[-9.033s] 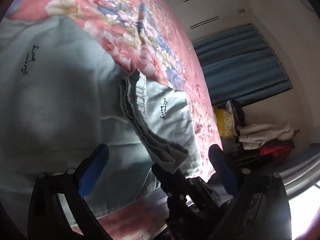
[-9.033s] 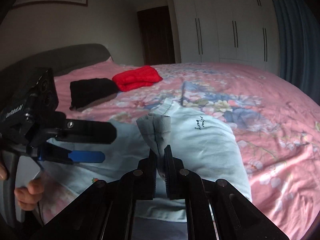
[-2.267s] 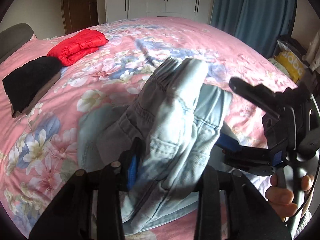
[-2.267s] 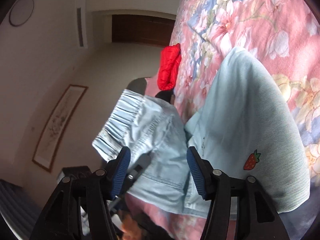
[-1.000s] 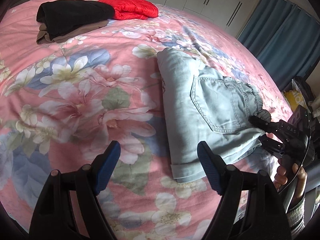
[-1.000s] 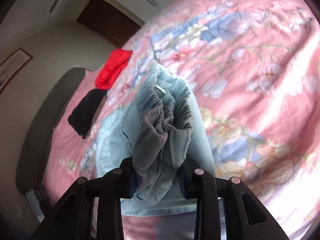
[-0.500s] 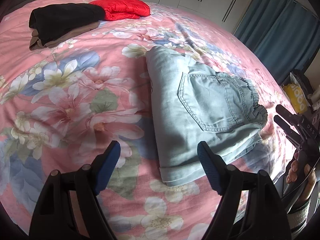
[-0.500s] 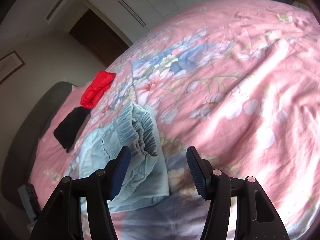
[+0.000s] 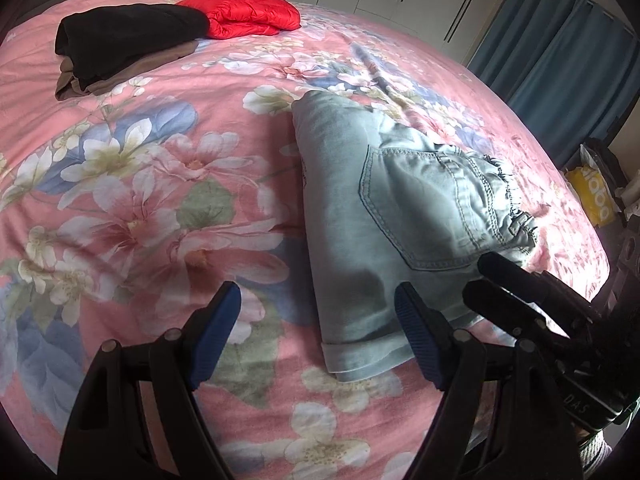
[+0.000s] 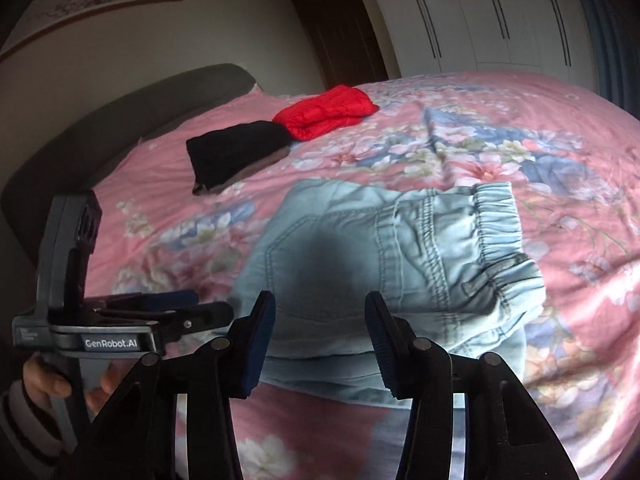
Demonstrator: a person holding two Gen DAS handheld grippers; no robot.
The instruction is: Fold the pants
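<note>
Light blue denim pants (image 9: 400, 216) lie folded flat on the pink floral bedspread (image 9: 140, 200), back pocket up, elastic waistband to the right. They also show in the right wrist view (image 10: 384, 256). My left gripper (image 9: 316, 316) is open and empty, near the pants' cuffed near edge. My right gripper (image 10: 320, 332) is open and empty, just in front of the pants' near edge. The right gripper also shows at the right of the left wrist view (image 9: 532, 300), and the left gripper at the left of the right wrist view (image 10: 168, 308).
A folded black garment (image 9: 124, 40) and a folded red garment (image 9: 244, 12) lie at the head of the bed. A dark headboard (image 10: 120, 120), wardrobe doors (image 10: 500, 20) and blue curtains (image 9: 560, 36) surround the bed. A yellow bag (image 9: 596, 196) sits beyond the bed's right edge.
The right gripper has swung round to face the pants squarely from the near side. The left gripper has come slightly closer to the pants. The pants lie still.
</note>
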